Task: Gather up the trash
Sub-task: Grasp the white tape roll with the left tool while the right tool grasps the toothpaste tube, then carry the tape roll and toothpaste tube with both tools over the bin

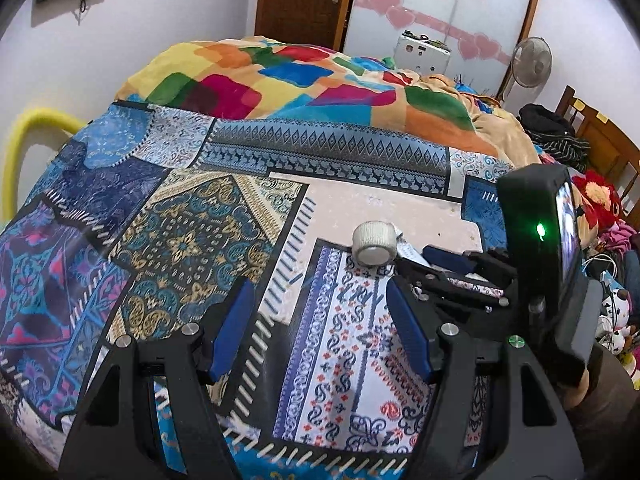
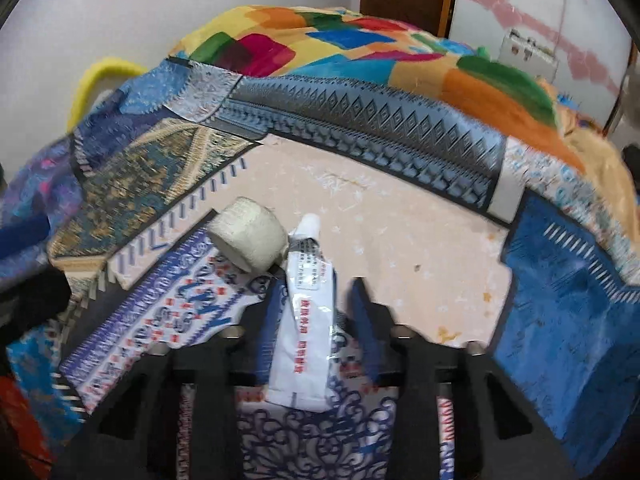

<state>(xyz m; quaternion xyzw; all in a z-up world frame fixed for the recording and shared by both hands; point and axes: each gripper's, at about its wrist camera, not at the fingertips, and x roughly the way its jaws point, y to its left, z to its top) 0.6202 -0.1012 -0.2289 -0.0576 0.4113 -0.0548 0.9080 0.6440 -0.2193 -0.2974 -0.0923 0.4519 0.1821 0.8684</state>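
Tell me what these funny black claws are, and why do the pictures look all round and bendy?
No robot here: a person holds a grabbing tool in each hand, and each tool carries a small camera looking out along its two blue-padded jaws. The camera lens sees very wide, so everything bends.

One picture is from the left gripper. Its jaws stand wide apart with nothing between them. It hangs over a patterned bedsheet.

The other is from the right gripper. A white tube with writing lies between its jaws; whether they are already squeezing it is hard to tell. Beside the tube's cap lies a roll of white bandage. Further back is a colourful blanket.

You can also spot the right gripper from the left camera.
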